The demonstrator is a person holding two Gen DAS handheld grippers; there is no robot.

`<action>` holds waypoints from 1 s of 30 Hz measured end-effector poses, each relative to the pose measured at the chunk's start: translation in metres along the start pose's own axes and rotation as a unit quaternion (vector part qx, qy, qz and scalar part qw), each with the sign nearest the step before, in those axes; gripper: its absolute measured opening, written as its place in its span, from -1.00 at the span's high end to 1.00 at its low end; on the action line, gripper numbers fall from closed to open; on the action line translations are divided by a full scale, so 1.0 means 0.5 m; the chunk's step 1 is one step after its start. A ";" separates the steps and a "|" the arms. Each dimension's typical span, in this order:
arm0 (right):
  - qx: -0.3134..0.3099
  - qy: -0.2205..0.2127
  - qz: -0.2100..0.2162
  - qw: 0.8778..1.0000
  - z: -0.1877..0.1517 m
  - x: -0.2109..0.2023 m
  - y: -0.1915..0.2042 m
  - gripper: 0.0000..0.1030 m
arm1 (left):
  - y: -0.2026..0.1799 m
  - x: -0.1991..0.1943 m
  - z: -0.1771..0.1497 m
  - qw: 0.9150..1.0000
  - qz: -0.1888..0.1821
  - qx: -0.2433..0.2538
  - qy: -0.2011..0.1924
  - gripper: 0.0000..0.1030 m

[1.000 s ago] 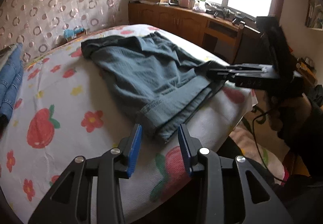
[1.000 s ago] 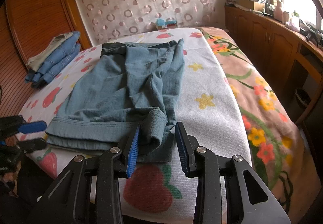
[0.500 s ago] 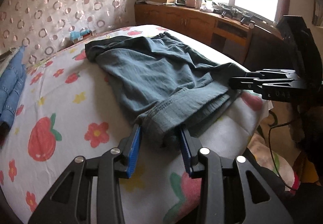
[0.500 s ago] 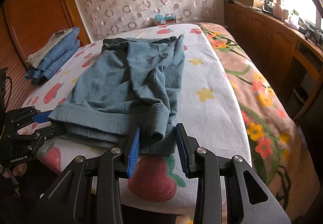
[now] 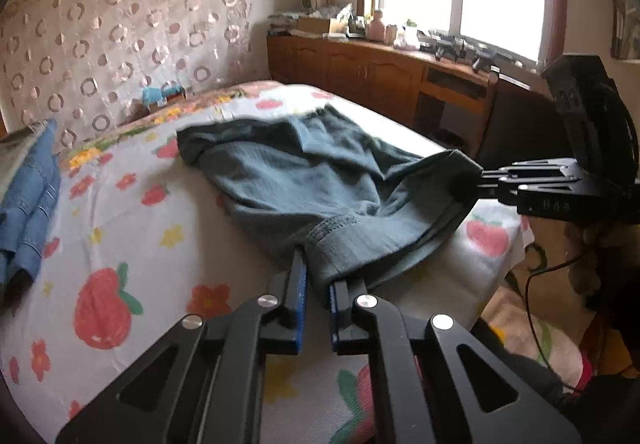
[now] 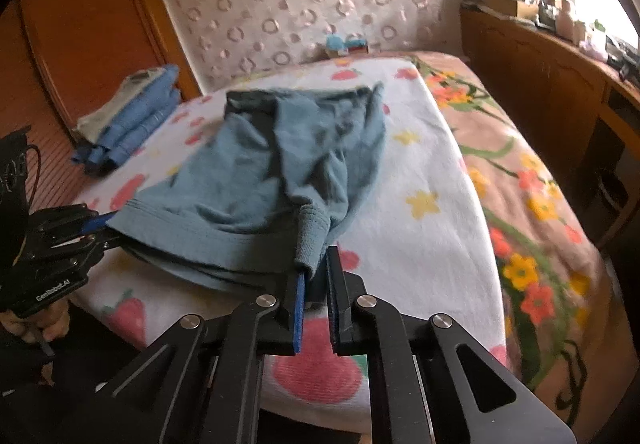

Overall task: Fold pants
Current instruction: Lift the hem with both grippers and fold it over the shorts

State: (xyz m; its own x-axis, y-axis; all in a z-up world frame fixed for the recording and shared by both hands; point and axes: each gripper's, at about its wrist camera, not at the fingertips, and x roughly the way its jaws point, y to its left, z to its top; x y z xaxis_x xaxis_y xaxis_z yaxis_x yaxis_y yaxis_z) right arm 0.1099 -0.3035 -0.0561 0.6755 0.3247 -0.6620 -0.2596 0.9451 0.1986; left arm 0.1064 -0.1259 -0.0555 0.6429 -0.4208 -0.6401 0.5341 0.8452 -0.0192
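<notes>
**Both claws clamped on the hem**

Left gripper (image 5: pixel 317 286) pinched tight on the near hem corner of the pants (image 5: pixel 320 180), and the right gripper (image 6: pixel 316 276) nipped narrow on the other hem corner! The teal cloth stretches between them, lifted off the flowered bedspread (image 6: pixel 424 244). Beyond, the waistband end lies on the bed; folded jeans (image 6: pixel 132 120) sit well apart by the headboard.

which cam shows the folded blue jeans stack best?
Right wrist: the folded blue jeans stack sits whole on the bed's far left side, grey garment on top. Left wrist crops it at the frame edge.
</notes>
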 end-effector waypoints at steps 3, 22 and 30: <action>-0.018 -0.026 0.004 0.999 0.029 -0.035 0.024 0.88 | 0.010 -0.042 0.032 1.000 0.010 -0.007 -0.024 0.89; -0.137 -0.177 0.038 0.974 0.312 -0.253 0.210 0.88 | 0.104 -0.351 0.255 0.985 0.086 -0.004 -0.151 0.90; -0.147 -0.149 0.020 0.978 0.420 -0.115 0.240 0.88 | 0.228 -0.275 0.315 0.980 0.114 -0.028 -0.157 0.89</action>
State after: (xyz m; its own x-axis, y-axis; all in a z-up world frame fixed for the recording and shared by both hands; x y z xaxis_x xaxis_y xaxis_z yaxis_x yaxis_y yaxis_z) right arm 0.1850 -0.2008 0.1574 0.8200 0.3993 -0.4099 -0.4479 0.8937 -0.0254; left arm 0.1652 -0.0237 0.1515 0.8846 -0.2915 -0.3640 0.3306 0.9425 0.0487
